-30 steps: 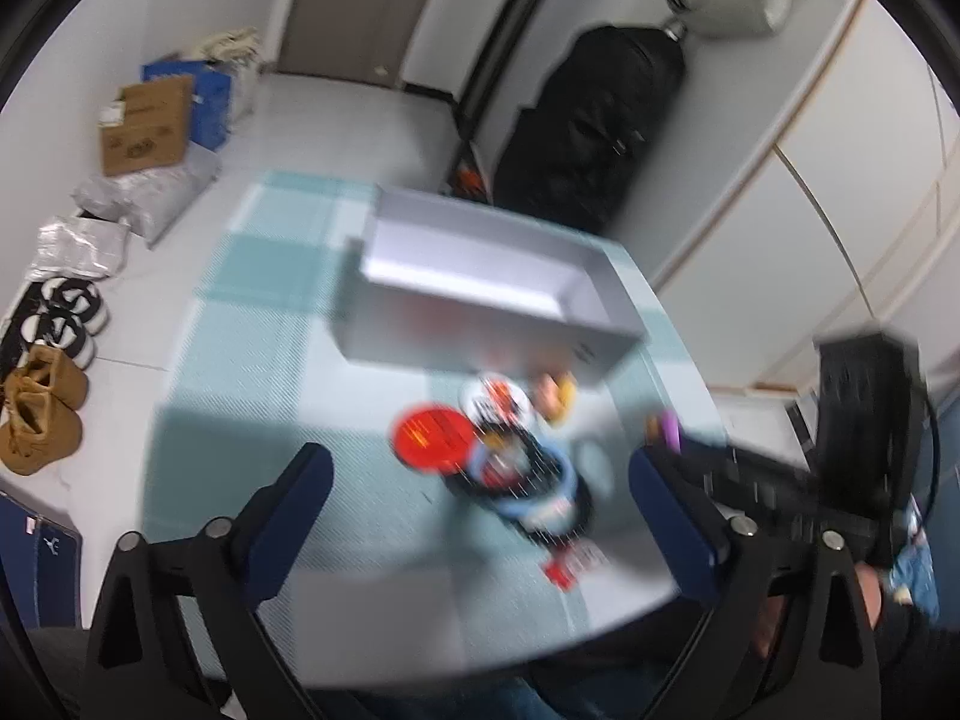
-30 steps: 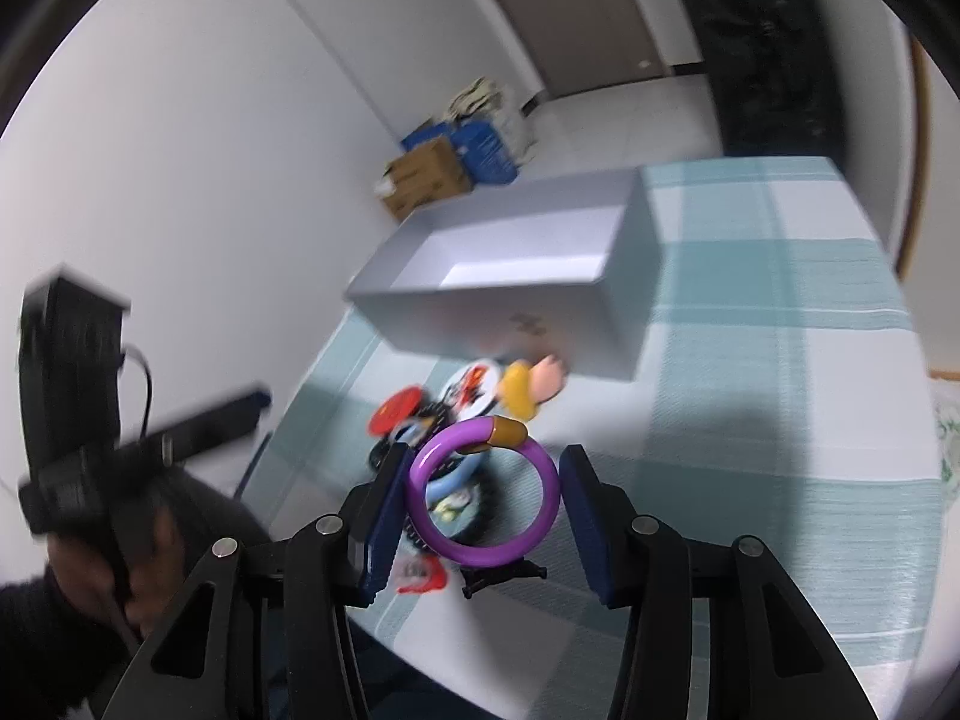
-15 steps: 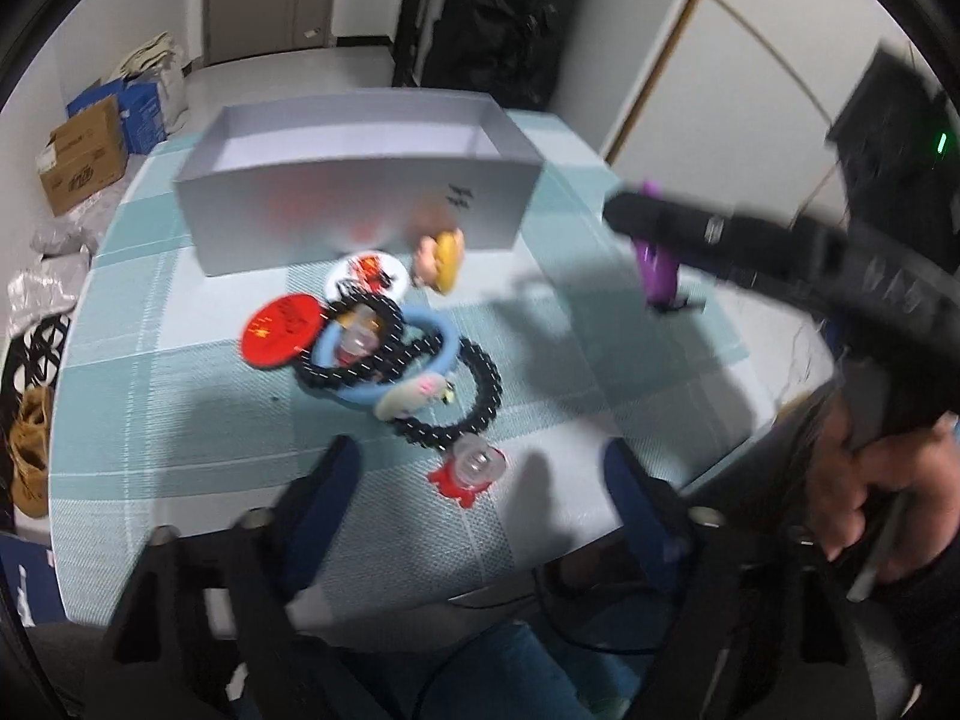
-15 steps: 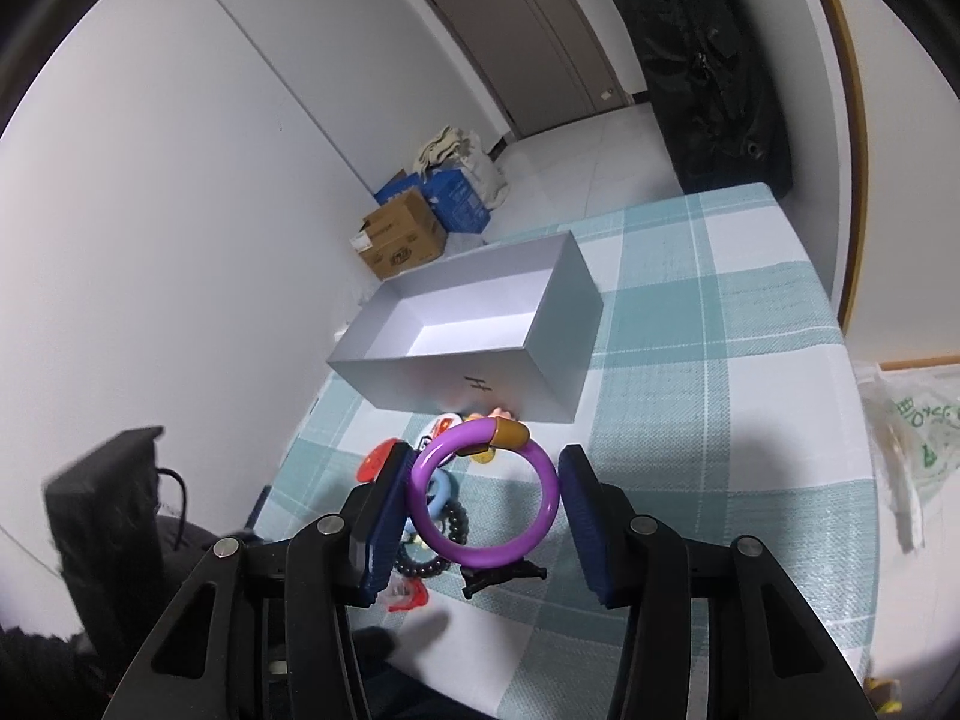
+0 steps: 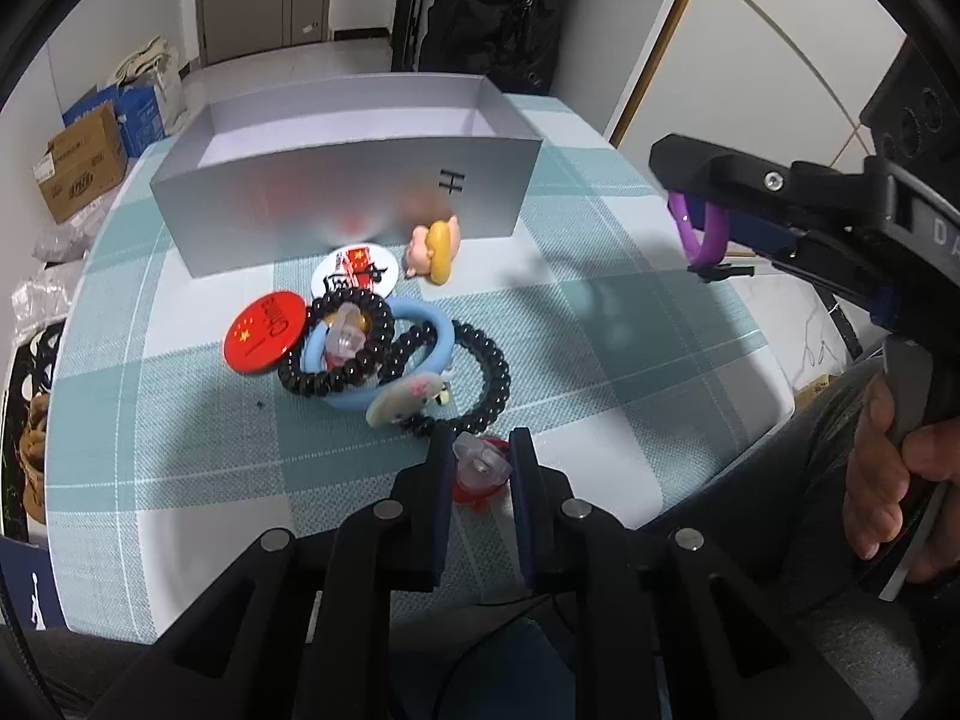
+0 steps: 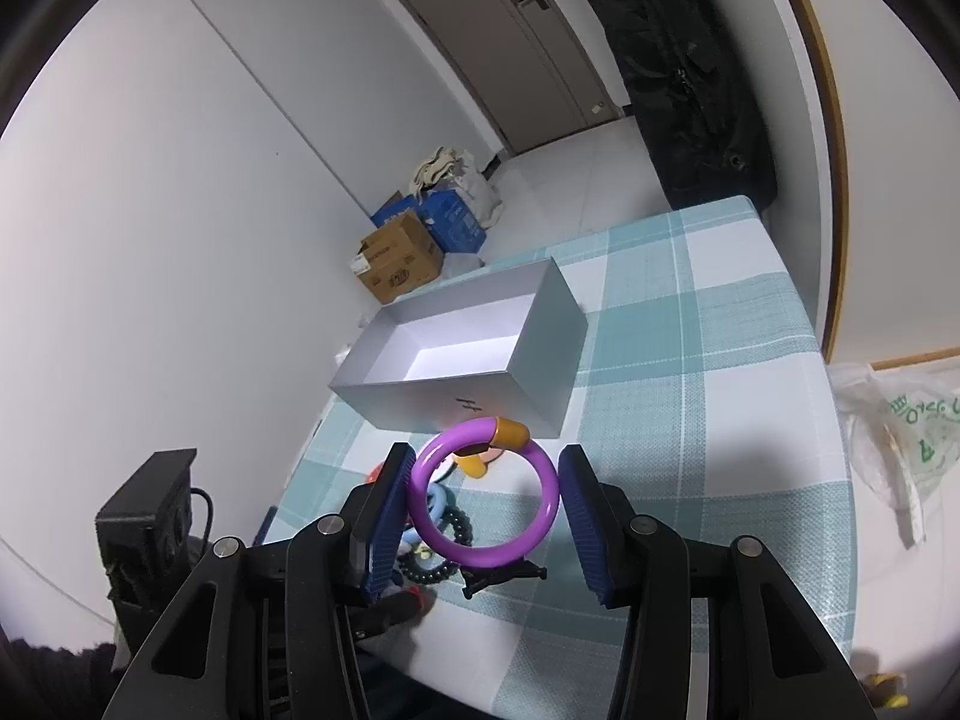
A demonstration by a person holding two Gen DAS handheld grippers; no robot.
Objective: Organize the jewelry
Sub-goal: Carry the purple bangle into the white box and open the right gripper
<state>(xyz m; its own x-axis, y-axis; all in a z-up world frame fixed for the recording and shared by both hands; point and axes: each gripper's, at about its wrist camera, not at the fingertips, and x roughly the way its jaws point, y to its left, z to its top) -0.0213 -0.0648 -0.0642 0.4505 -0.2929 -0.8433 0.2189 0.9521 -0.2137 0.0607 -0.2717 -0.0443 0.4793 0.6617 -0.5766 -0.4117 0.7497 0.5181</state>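
Even, cool indoor light, soft shadows on the tablecloth (image 5: 600,324), heavy fisheye bending, dark vignetted corners.

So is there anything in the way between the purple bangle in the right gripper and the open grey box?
Nothing visible blocks it. The purple bangle hangs in the right gripper above the table, and the grey box ahead is open-topped. The loose pile of jewelry lies lower, on the cloth.

Purple bangle (image 6: 483,497) held aloft, bead bracelets (image 5: 384,360) heaped before open grey box (image 5: 336,204)
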